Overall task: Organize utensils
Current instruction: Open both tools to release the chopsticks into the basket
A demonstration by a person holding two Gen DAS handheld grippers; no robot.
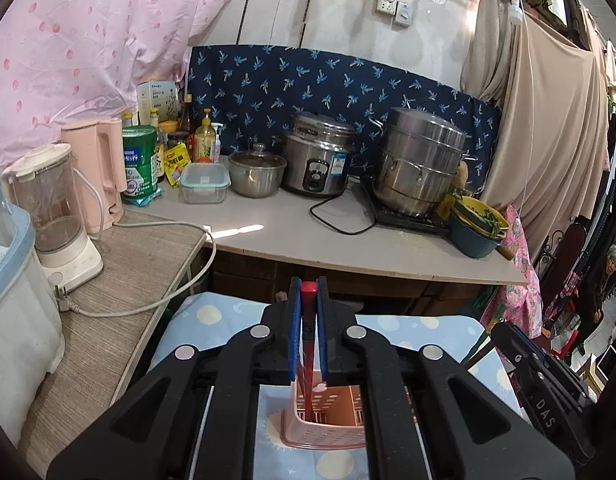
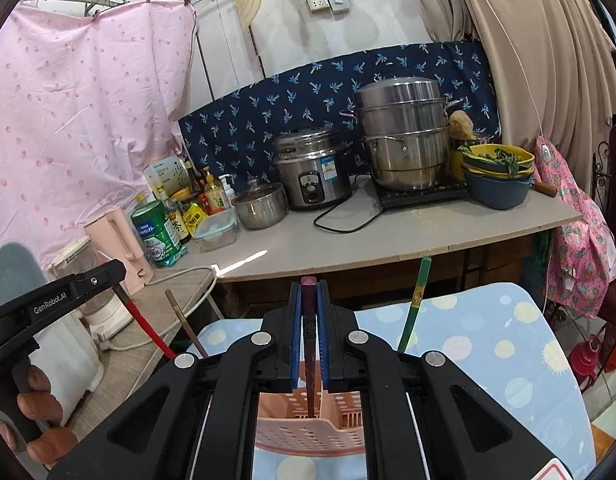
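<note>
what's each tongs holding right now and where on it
Left tongs: red chopstick, gripped near its top end. Right tongs: dark brown chopstick, also near its top.

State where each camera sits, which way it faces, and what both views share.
Left wrist: rides the left hand-held gripper, facing the cluttered counter; its shut jaws hold a red chopstick over the pink perforated plastic basket.
Right wrist: rides the right hand-held gripper, same heading; its jaws hold a dark maroon chopstick; the left gripper and fingers show at left.
Shared: basket, steel rice cooker, stacked steel steamer.
</note>
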